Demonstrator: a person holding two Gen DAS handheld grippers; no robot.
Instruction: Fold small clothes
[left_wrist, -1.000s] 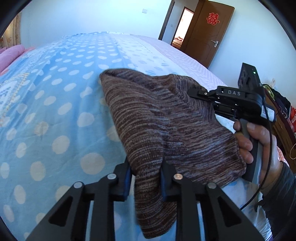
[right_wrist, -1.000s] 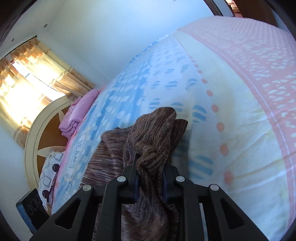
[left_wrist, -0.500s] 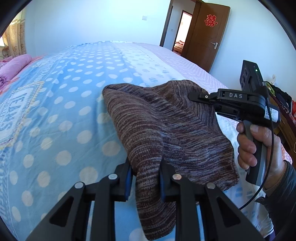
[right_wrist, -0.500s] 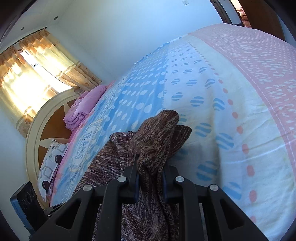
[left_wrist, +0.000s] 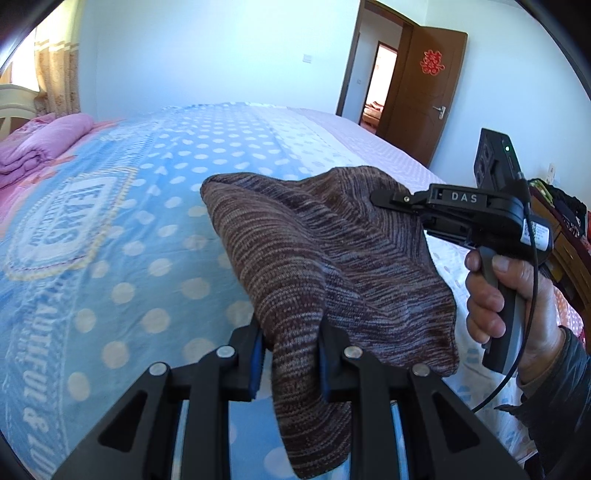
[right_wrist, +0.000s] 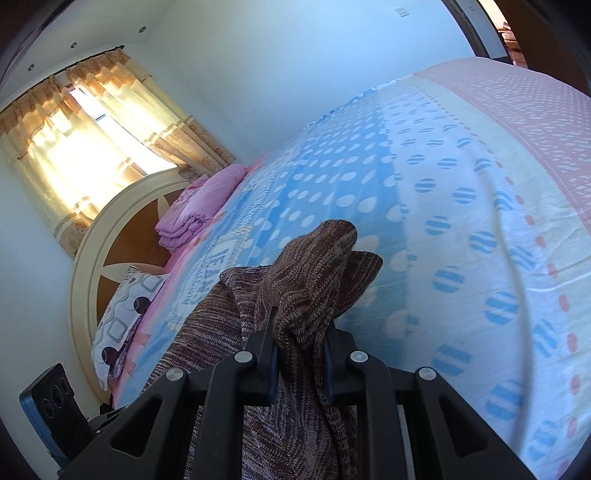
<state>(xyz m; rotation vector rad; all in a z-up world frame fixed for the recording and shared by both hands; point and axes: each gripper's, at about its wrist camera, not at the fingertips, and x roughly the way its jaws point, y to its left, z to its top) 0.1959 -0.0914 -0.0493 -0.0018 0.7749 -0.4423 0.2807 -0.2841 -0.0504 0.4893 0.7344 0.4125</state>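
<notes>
A brown striped knit garment is held up above the bed between both grippers. My left gripper is shut on one bunched edge of it, with cloth hanging down past the fingers. My right gripper is shut on another bunched edge of the garment. In the left wrist view the right gripper shows at the right, held by a hand, its tip buried in the cloth. The garment's lower part sags between the two grips.
The bed has a blue polka-dot cover with a pink and white band along one side. A folded pink blanket and a patterned pillow lie by the headboard. A brown door stands open behind.
Both grippers have risen with the garment, lifting it higher off the bed. Both wrist views have tilted up, showing more of the wall and headboard. Both grips are unchanged.
</notes>
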